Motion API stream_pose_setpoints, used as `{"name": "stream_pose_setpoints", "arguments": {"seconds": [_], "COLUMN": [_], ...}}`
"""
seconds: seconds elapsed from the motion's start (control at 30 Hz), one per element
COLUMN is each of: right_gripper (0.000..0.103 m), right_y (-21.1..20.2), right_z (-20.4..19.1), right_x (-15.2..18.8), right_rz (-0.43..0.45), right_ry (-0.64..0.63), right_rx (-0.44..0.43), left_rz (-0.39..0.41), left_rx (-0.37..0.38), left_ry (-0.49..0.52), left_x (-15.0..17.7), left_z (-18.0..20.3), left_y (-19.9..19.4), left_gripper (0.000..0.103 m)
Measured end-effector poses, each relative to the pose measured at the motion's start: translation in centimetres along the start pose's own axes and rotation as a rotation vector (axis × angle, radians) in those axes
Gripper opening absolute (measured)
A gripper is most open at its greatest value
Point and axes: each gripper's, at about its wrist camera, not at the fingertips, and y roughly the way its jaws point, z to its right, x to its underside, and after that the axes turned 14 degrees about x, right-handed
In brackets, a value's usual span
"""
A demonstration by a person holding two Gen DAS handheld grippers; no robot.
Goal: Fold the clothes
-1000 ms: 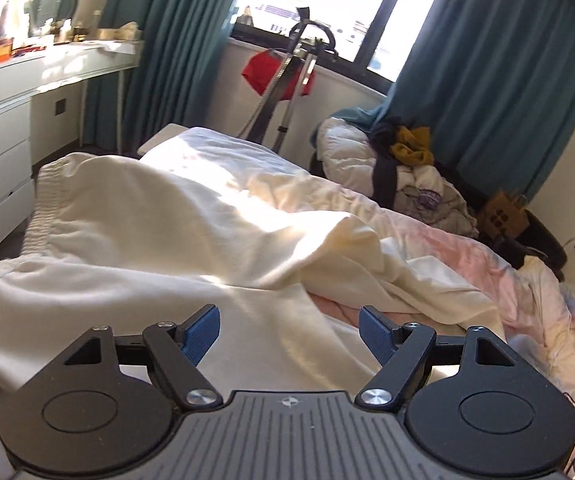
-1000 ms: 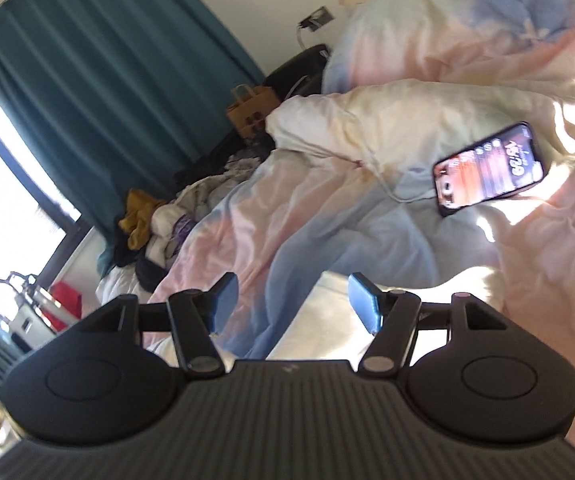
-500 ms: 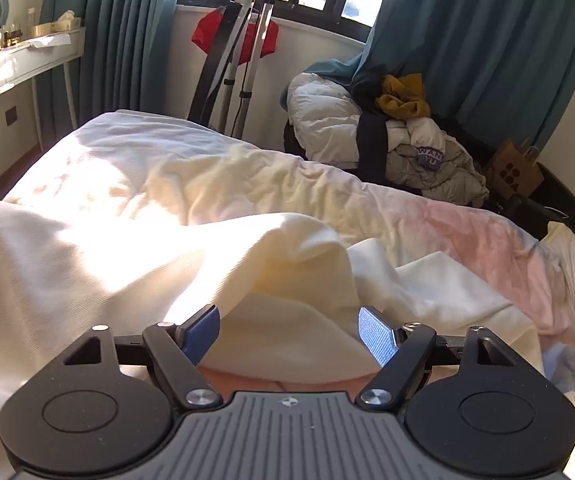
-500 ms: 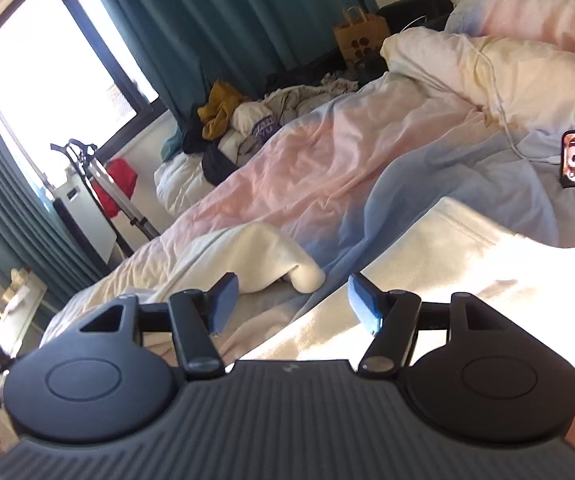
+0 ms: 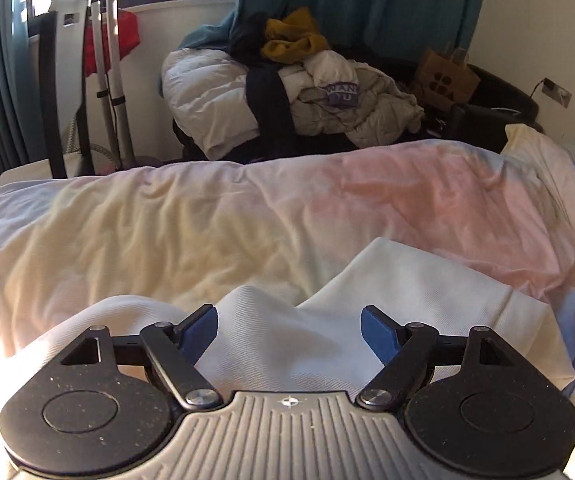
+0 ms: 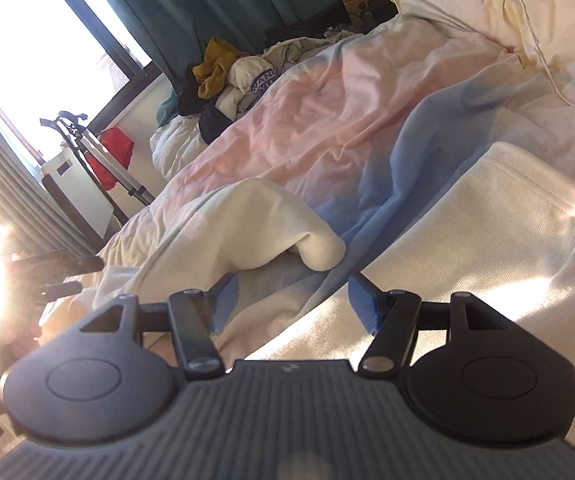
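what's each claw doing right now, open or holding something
Left claw: open, holding nothing, cream garment lying between its fingers.
Right claw: open, holding nothing, over the cream garment on the duvet.

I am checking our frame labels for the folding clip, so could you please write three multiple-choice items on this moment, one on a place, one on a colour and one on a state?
1. Where does the cream garment lie?
A. on the bed
B. on a chair
C. on the floor

2. What colour is the top item of the clothes pile by the curtain?
A. red
B. mustard yellow
C. green

3. How does the left gripper stand?
A. shut on cloth
B. open
C. out of view

Key: 1 A, it is spread on the pastel duvet. 2 B, a mustard piece crowns the pile. 3 B, its jaws stand apart with cloth lying loose between them.
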Motion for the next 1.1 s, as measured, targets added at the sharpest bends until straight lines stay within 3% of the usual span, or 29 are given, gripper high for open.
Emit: {"name": "stream_pose_setpoints", "arguments": {"seconds": [0.1,0.23,0.43,0.5,0.57,0.67,0.73,0.8,1.0,1.1], "right_gripper": [0.065,0.064,0.065,0.065,0.065,0.065,0.065,0.065,0.065,0.064], "right_y": [0.8,1.1,0.6,0.4,0.1,-0.2,-0.3,-0.2,-0.5,-0.9], "right_z": [0.4,1.0,1.2,1.3,1.6,1.9,2.0,2.2,2.6,2.7], "right_x": [0.1,-0.1,-0.2,-0.4,-0.6,-0.9,-0.9,-0.9,-1.1,-1.2], "right_rz": [-0.024,-0.027,-0.015,-0.011,-0.004,0.022,0.030,0.030,0.042,0.054], "right_ry": [0.012,0.055,0.065,0.073,0.085,0.096,0.093,0.097,0.102,0.105], "right_rx": [0.005,-0.002,-0.017,-0.018,-0.020,-0.011,-0.003,-0.001,0.002,0.004], "left_rz": [-0.053,-0.032,-0.034,-0.046,-0.076,-0.116,-0.112,-0.105,-0.061,-0.030], "left_rx": [0.008,0.093,0.212,0.221,0.183,0.117,0.073,0.053,0.094,0.147], "left_ry": [-0.011,0.004,0.142,0.175,0.191,0.197,0.194,0.195,0.204,0.093], "left_x": [-0.4,-0.2,1.1,1.7,2.3,3.0,3.3,3.7,8.0,12.2], "left_z": [1.3,3.5,8.3,9.6,10.4,11.0,11.2,11.6,13.8,13.4], "left_y": [3.0,3.2,2.0,2.4,3.4,4.8,4.6,3.5,-3.2,-5.3], "left_gripper": [0.080,0.080,0.080,0.081,0.079,0.061,0.031,0.018,0.010,0.010]}}
